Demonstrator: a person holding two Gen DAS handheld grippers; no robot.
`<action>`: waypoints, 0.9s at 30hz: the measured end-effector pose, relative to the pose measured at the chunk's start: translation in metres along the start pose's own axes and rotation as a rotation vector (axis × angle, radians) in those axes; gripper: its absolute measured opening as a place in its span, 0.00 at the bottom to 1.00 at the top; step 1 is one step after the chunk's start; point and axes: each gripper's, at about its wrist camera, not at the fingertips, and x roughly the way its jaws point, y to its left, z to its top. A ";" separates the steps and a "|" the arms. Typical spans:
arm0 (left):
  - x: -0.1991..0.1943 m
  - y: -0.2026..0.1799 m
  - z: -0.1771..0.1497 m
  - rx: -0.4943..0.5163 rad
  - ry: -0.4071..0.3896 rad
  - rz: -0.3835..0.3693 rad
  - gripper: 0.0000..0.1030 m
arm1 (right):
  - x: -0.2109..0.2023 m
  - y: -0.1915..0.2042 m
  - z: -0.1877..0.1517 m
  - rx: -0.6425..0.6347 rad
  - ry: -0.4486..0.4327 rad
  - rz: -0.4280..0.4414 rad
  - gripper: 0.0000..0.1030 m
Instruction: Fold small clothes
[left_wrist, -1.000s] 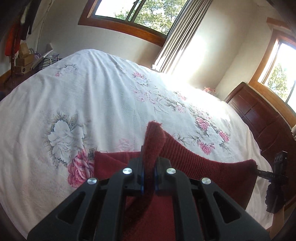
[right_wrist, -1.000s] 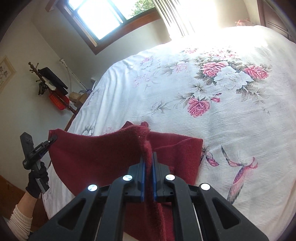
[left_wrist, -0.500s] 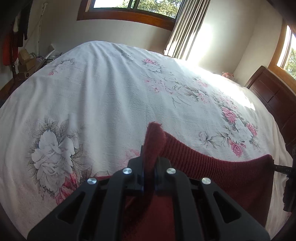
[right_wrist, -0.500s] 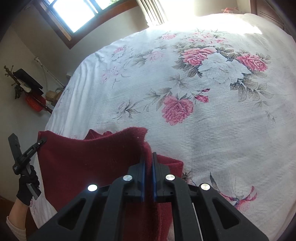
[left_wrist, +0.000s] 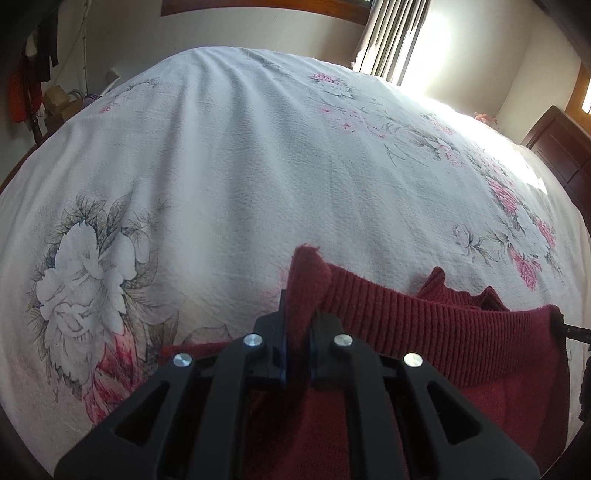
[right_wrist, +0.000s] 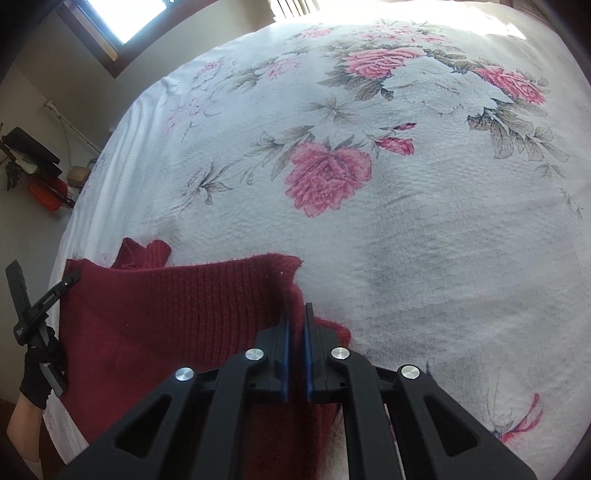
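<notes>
Bedroom with a big bed, white floral bedspread (left_wrist: 258, 155) all over it, sun blasting in past the curtains (left_wrist: 395, 37). I've got the red knit sweater (right_wrist: 155, 317) stretched between my two tools near the front edge of the bed, ribbed hem held up and facing out over the spread. My left gripper (left_wrist: 297, 325) is pinched shut on one hem corner, a tuft of knit poking up past the tips. My right gripper (right_wrist: 295, 325) has the other corner between its pads, jaws nearly together with a thin slit showing, so that bite looks a bit shallower to me. That's my worry: this fuzzy knit is stretchy, and if I pull the two corners apart too hard while carrying the hem forward, the right corner could slide out and the whole fold flops crooked. Also there's a bunched bit, maybe a sleeve (right_wrist: 142, 251), sticking out past the hem, and it could get trapped lumpy underneath.
</notes>
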 end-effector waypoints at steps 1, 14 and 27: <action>0.004 0.002 -0.003 -0.004 0.011 0.007 0.09 | 0.004 -0.001 -0.001 0.005 0.007 -0.007 0.07; -0.076 0.052 -0.036 -0.188 -0.058 -0.074 0.45 | -0.074 -0.017 -0.055 0.085 0.019 0.025 0.33; -0.139 -0.018 -0.160 -0.007 0.043 -0.139 0.58 | -0.090 0.004 -0.163 0.146 0.152 0.110 0.22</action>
